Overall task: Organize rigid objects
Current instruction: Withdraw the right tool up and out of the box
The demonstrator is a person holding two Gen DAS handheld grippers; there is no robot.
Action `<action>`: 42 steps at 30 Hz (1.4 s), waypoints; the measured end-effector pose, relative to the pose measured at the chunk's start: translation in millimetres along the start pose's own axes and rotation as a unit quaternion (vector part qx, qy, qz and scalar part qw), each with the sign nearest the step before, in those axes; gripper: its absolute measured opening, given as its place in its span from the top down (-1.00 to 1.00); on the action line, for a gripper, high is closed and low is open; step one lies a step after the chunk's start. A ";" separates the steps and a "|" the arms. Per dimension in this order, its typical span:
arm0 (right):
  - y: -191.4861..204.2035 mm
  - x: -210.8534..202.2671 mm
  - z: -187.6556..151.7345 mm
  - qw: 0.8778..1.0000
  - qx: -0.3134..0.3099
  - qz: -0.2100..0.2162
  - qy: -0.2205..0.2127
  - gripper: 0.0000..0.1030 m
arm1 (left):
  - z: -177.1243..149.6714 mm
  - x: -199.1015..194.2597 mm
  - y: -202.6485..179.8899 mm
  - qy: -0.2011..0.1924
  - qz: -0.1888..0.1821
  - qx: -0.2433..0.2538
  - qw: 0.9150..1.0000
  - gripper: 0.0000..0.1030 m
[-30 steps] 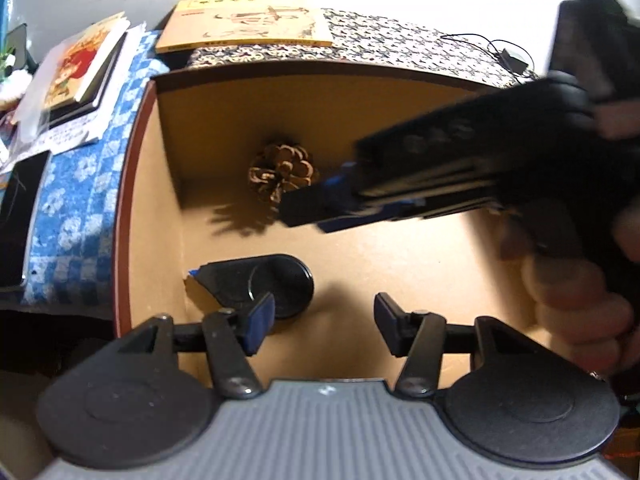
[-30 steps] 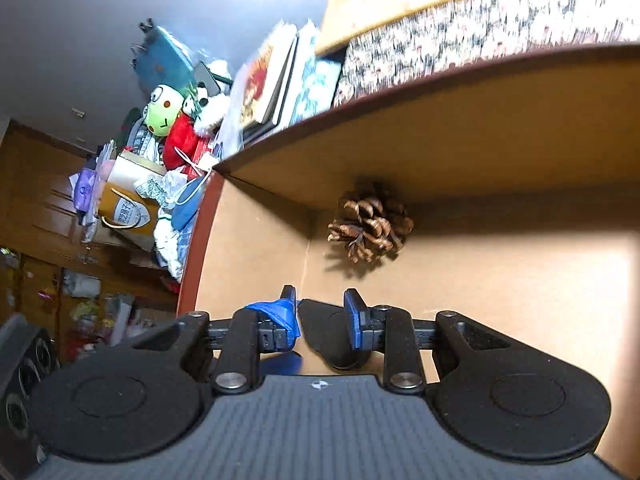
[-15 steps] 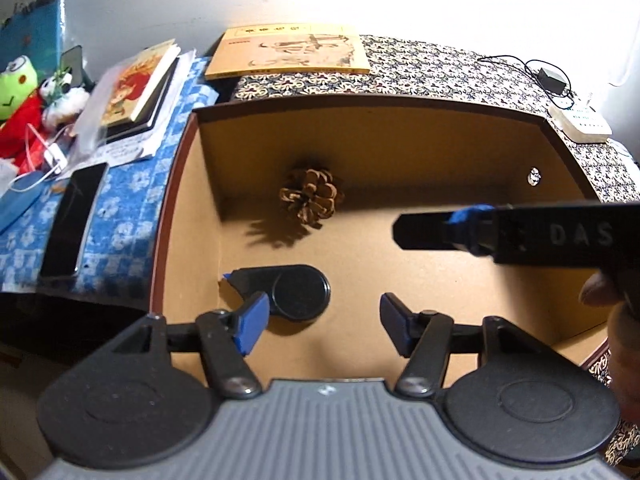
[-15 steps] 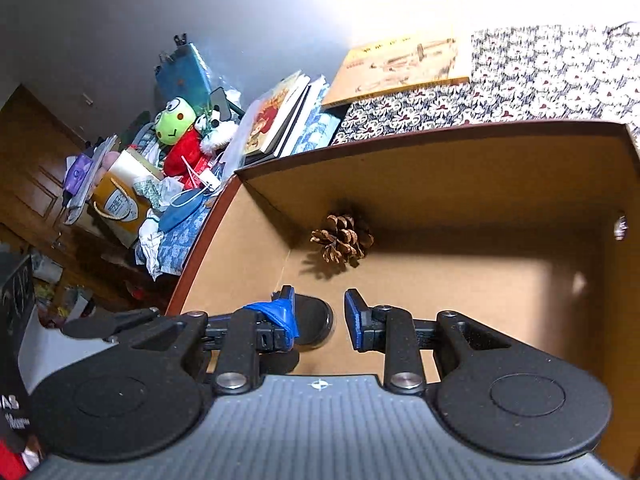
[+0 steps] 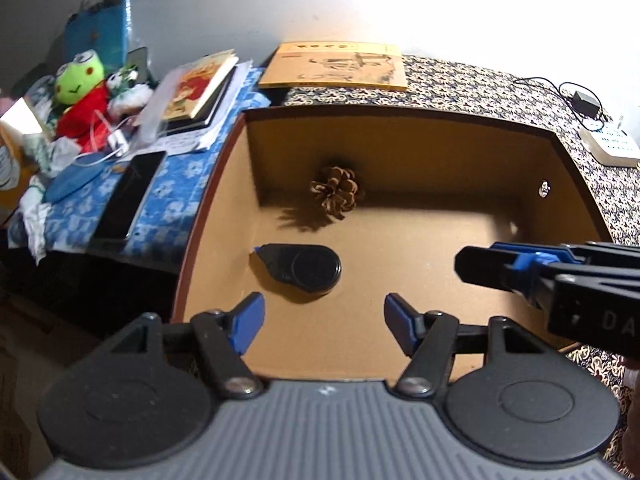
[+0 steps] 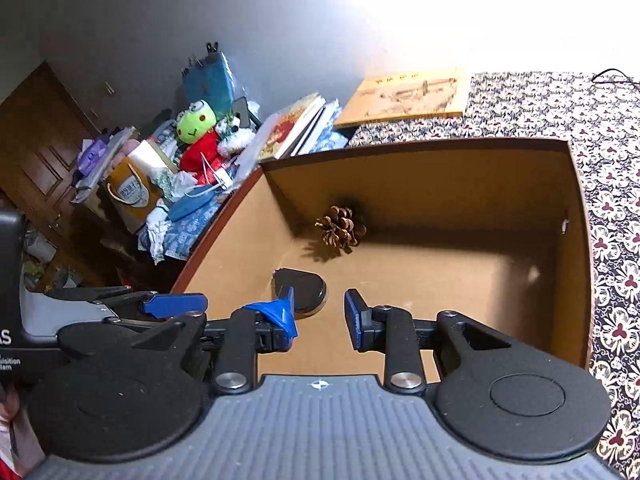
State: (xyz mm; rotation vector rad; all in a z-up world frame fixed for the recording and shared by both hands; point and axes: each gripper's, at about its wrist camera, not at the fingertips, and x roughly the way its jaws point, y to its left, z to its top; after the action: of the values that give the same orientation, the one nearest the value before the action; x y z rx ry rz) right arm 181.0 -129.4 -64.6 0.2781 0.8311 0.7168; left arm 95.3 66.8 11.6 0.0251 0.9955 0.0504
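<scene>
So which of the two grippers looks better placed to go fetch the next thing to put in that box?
Probably the left. The left gripper is open and empty at the cardboard box's left edge, nearest the cluttered blue-cloth side. The right gripper, also open and empty, is above the box's middle.

Glare on the back wall (image 5: pixel 440 4) — hard shadows, fisheye-bent, dim edges.
</scene>
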 end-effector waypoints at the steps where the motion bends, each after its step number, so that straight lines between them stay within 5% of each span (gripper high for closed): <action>1: -0.9 -2.9 -1.5 1.000 0.001 0.003 -0.004 0.80 | -1.8 -2.6 -0.6 -0.001 0.004 -0.003 1.000 -0.30; 13: 9.9 -29.1 -17.9 0.999 0.003 0.015 -0.030 0.80 | -16.2 -31.0 -7.3 -0.019 0.045 -0.025 0.999 -0.31; 42: 5.7 -50.3 -51.5 0.999 -0.020 0.029 0.038 0.79 | -49.0 -42.0 -24.6 0.005 0.069 -0.065 0.995 -0.32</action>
State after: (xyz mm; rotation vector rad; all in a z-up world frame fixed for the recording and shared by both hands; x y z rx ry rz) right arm 116.4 -161.6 -66.7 0.2403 0.8834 0.8015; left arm 32.2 39.9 19.0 -0.0266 0.9981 0.2425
